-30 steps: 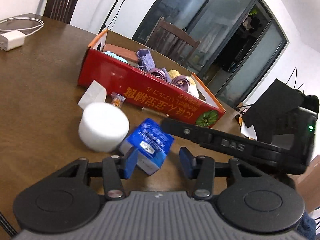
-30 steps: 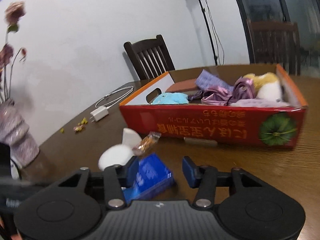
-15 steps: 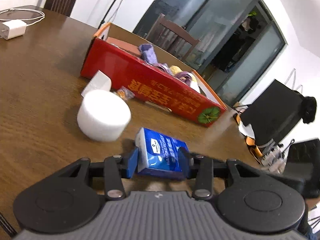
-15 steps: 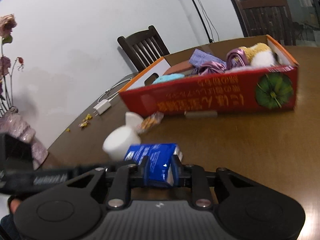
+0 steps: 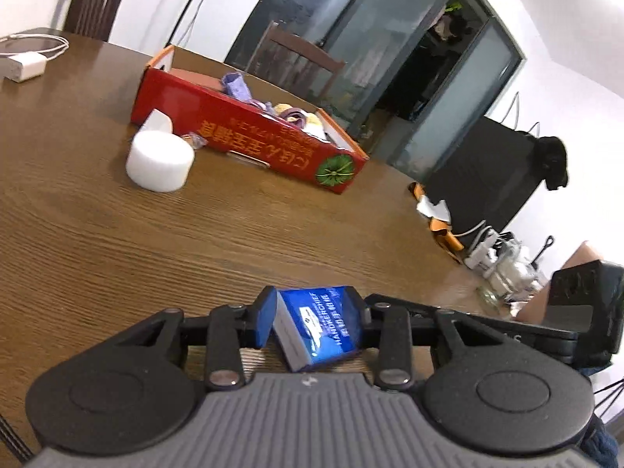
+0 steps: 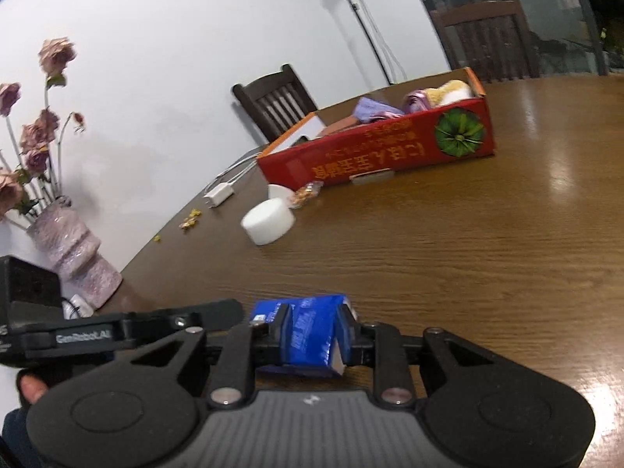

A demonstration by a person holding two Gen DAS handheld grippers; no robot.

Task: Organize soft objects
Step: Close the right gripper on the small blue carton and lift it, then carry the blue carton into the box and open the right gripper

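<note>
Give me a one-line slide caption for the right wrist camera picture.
Both grippers, right gripper and left gripper, clamp a blue tissue pack above the wooden table.

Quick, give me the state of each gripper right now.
Left gripper: closed on the blue tissue pack, jaws just closing.
Right gripper: closed on the same pack.

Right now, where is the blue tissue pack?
The blue tissue pack sits low in both wrist views, pinched between the fingers of both grippers, over the near part of the wooden table, well short of the red box.
</note>
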